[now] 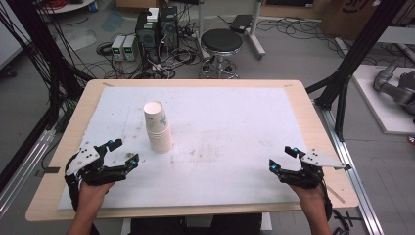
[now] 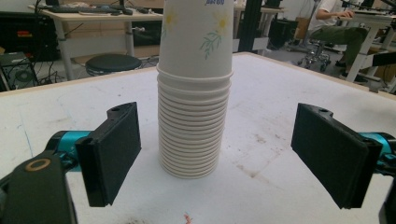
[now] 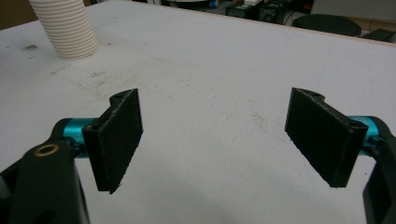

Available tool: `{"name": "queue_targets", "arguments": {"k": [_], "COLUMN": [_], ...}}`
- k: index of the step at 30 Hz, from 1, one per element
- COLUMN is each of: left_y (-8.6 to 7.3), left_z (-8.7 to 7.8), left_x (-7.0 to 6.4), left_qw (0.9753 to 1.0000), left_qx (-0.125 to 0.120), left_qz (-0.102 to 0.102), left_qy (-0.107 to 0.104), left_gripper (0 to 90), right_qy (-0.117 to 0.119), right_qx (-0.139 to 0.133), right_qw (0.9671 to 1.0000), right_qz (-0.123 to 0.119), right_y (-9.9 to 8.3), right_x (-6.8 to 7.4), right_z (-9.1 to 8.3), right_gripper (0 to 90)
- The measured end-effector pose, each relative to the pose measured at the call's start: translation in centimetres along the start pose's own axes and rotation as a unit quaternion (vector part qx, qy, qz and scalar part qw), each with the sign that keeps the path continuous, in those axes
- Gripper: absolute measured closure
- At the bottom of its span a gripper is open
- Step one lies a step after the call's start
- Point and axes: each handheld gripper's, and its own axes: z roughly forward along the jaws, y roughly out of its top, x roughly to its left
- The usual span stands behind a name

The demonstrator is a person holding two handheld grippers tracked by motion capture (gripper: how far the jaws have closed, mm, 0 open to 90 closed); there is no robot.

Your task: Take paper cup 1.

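A tall stack of white paper cups point(image 1: 158, 127) stands upright on the white mat, left of the middle. The top cup carries a small flower print. My left gripper point(image 1: 123, 152) is open just left and toward the front of the stack, not touching it. Through the left gripper view the stack point(image 2: 194, 88) rises between and beyond the two spread black jaws of the left gripper point(image 2: 233, 154). My right gripper point(image 1: 284, 159) is open near the front right of the mat, with nothing between its jaws. In the right gripper view the right gripper point(image 3: 217, 140) faces bare mat, and the stack point(image 3: 65, 28) stands at the far left.
The white mat point(image 1: 220, 132) covers most of a wooden table point(image 1: 49, 196). Beyond the far edge stand a black stool point(image 1: 221, 44), computer boxes point(image 1: 156, 29) and loose cables on the floor. Black frame posts point(image 1: 352, 58) rise at both sides.
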Motion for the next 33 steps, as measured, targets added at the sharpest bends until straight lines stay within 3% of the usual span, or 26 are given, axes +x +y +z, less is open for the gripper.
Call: {"name": "queue_targets", "arguments": {"k": [11, 16, 21, 27, 31, 33], "left_y": [-0.3, 0.8, 1.0, 1.1, 1.9, 2.1], "left_z": [0.3, 0.5, 0.5, 1.3, 1.7, 1.7], "left_x": [0.3, 0.3, 0.4, 0.4, 0.4, 0.4], "left_qw": [1.0000, 1.0000, 1.0000, 0.9999, 1.0000, 1.0000], "left_qx": [0.005, 0.002, -0.007, 0.004, 0.006, 0.006], "left_qz": [-0.004, 0.004, -0.004, -0.010, -0.006, -0.007], "left_qy": [0.000, 0.004, -0.001, -0.001, -0.001, 0.000], "left_gripper": [15.7, 15.7, 15.7, 15.7, 15.8, 15.7], "right_qy": [0.004, 0.008, 0.004, 0.003, 0.011, 0.014], "right_qx": [0.008, 0.010, 0.004, 0.002, 0.011, 0.014], "right_qw": [1.0000, 0.9999, 1.0000, 0.9999, 0.9998, 0.9998], "right_qz": [0.002, -0.005, -0.006, -0.010, 0.009, 0.005], "right_y": [-0.2, 0.1, 0.9, 1.8, 1.3, 1.3], "right_x": [-0.4, -0.6, -0.8, -1.5, -2.3, -2.3], "right_z": [0.7, 1.0, 1.3, 2.6, 3.0, 3.0], "right_gripper": [19.6, 19.5, 19.5, 19.5, 19.5, 19.5]}}
